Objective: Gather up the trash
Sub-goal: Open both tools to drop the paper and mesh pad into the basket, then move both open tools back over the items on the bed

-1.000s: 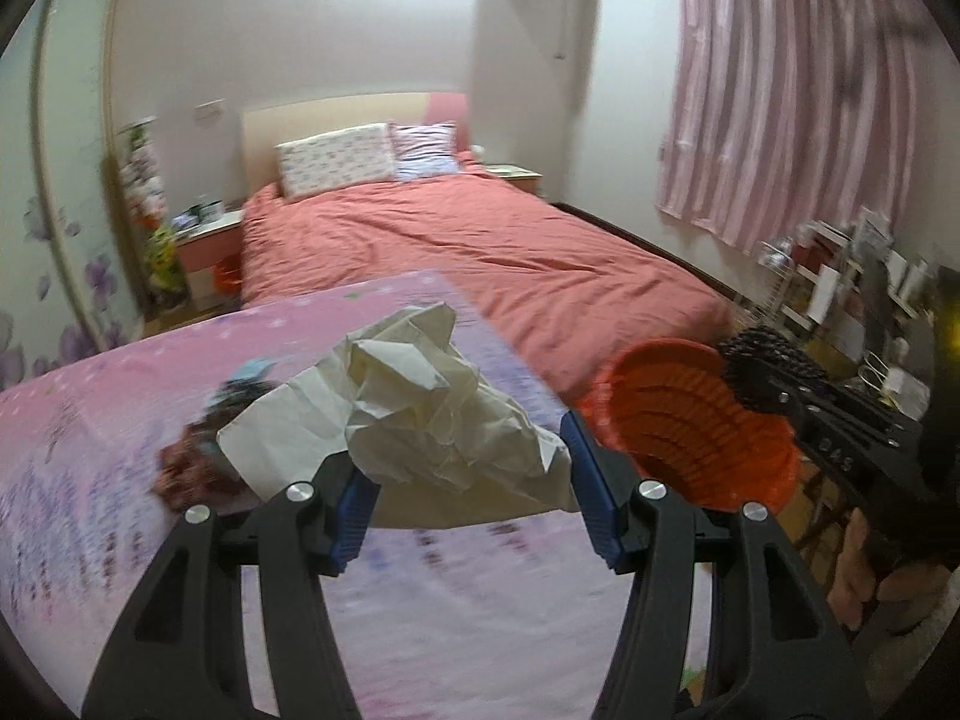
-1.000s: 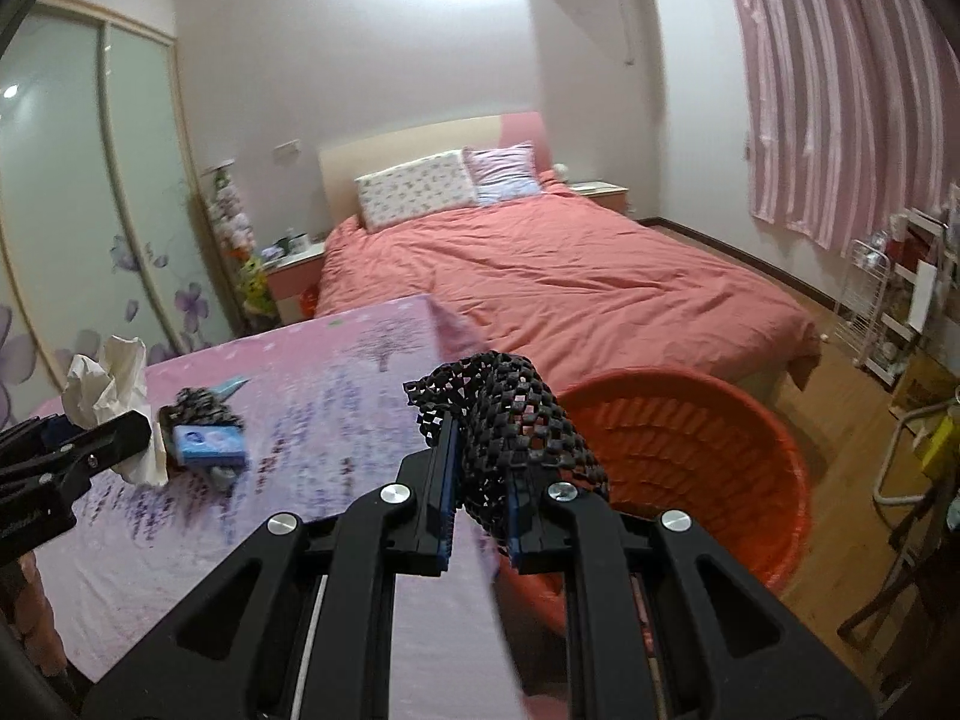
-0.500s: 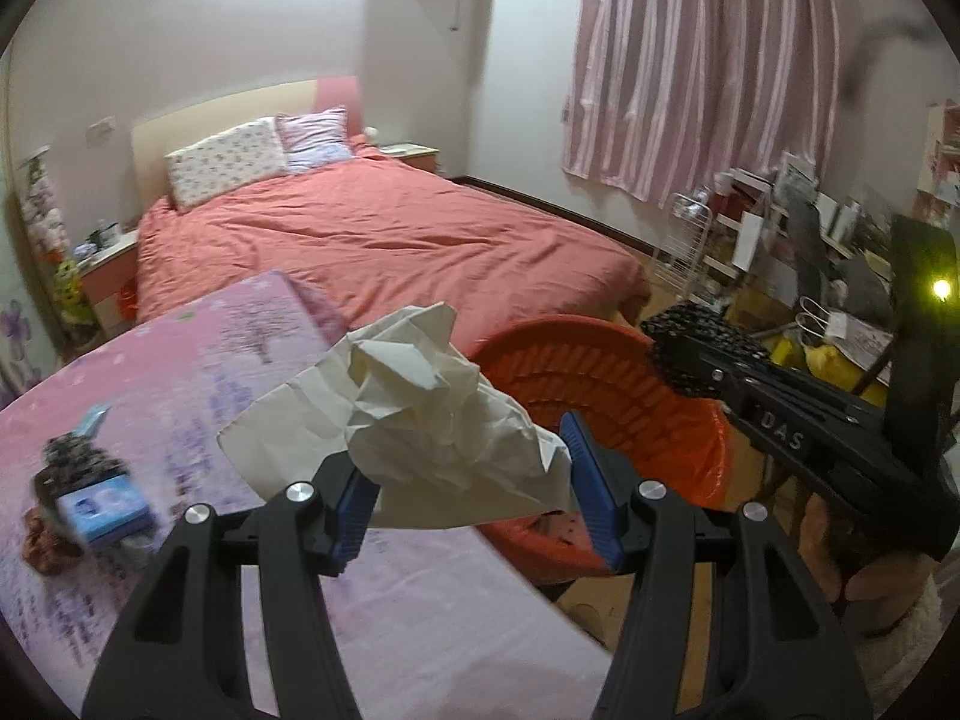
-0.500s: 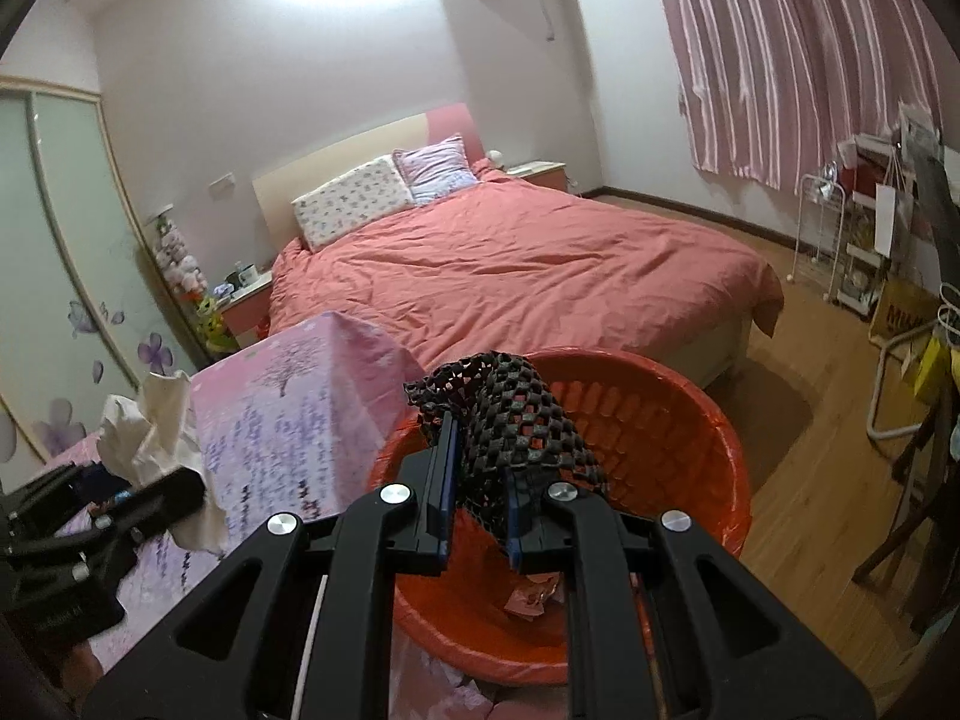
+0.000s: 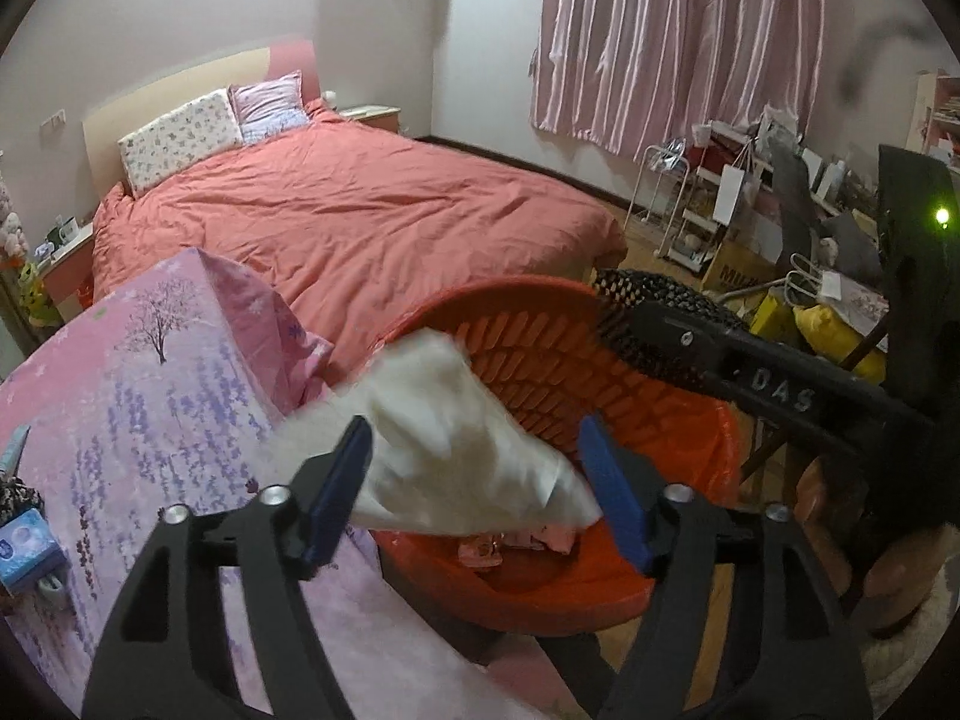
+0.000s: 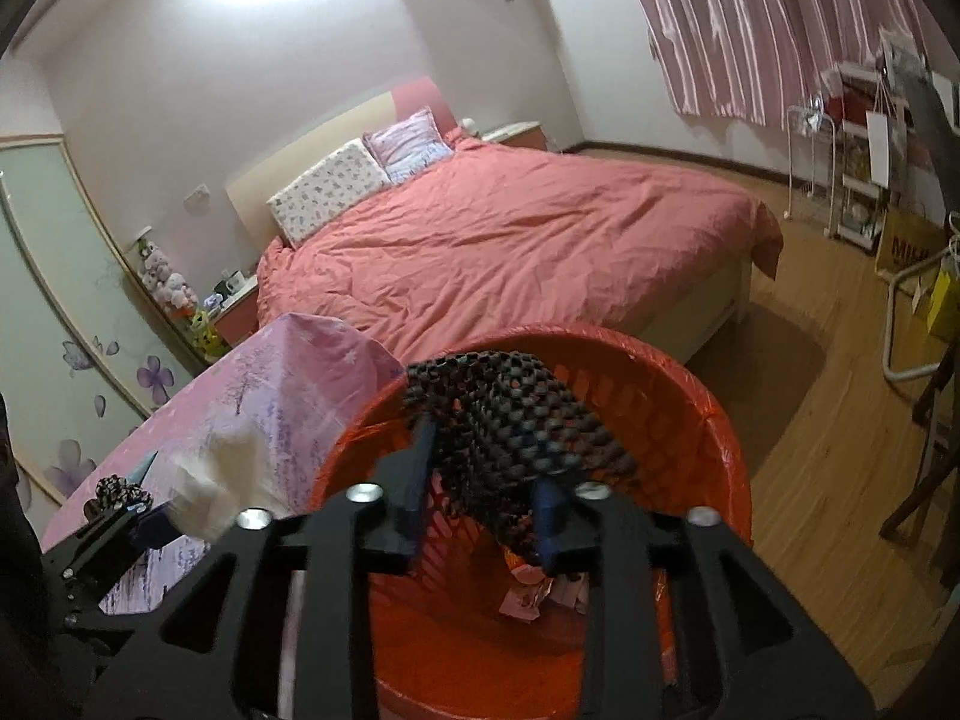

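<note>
Ahead of me the bed [image 5: 360, 222] with its coral quilt fills the room. Nearer, on my left, is the worktop [image 5: 150, 396] under a pink flowered cloth, and tight against its edge the orange basket [image 6: 708, 420] with scraps in the bottom. My left tongs [image 5: 474, 492] are spread; the blurred white tissue [image 5: 456, 438] sits loose between them over the basket rim. My right tongs [image 6: 480, 480] stand parted over the basket, the black mesh scrap [image 6: 516, 420] draped across them. A small blue packet [image 5: 24, 546] lies on the worktop.

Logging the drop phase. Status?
Left claw open, tissue falling blurred over basket. Right claw open, mesh loose over basket. Nothing blocking.
</note>
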A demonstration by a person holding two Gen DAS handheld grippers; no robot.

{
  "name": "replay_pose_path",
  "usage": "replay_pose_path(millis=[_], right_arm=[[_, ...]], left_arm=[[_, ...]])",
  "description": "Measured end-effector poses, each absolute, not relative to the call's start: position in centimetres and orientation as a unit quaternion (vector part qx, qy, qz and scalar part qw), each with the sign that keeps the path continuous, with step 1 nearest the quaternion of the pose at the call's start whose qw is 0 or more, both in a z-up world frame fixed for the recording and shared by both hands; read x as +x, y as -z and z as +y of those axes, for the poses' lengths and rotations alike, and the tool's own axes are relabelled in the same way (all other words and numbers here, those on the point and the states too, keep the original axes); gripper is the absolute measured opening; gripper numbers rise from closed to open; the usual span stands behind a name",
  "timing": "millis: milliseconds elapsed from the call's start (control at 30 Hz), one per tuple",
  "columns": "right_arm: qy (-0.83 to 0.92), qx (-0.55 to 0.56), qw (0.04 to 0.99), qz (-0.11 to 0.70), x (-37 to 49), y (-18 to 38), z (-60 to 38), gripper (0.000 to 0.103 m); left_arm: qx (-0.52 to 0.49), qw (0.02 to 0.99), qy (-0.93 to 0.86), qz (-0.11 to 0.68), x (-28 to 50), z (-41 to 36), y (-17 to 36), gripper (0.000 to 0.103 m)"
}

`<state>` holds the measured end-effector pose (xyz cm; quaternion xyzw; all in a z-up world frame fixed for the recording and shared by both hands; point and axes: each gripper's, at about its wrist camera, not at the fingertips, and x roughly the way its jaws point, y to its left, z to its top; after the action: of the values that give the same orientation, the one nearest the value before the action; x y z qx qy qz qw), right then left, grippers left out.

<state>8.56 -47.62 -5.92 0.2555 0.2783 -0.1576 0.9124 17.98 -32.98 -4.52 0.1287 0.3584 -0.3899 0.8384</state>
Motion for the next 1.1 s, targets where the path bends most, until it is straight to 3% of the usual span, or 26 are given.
replay_pose_path(millis=[100,133,467,1100], right_arm=[[0.166,0.259,0.911,0.276,8.2,6.2,-47.7,0.066],[0.169,0.256,0.911,0.275,8.1,6.2,-47.6,0.067],[0.170,0.216,0.918,0.285,8.4,5.0,-45.0,0.069],[0.009,0.104,0.928,0.359,16.2,4.8,-24.2,0.069]], left_arm=[[0.132,0.838,0.383,0.366,18.5,-32.8,5.3,0.077],[0.133,0.840,0.379,0.366,18.6,-32.5,5.5,0.079],[0.126,0.868,0.323,0.356,18.6,-25.2,4.6,0.083],[0.046,0.917,0.067,0.390,21.5,3.6,5.8,0.086]])
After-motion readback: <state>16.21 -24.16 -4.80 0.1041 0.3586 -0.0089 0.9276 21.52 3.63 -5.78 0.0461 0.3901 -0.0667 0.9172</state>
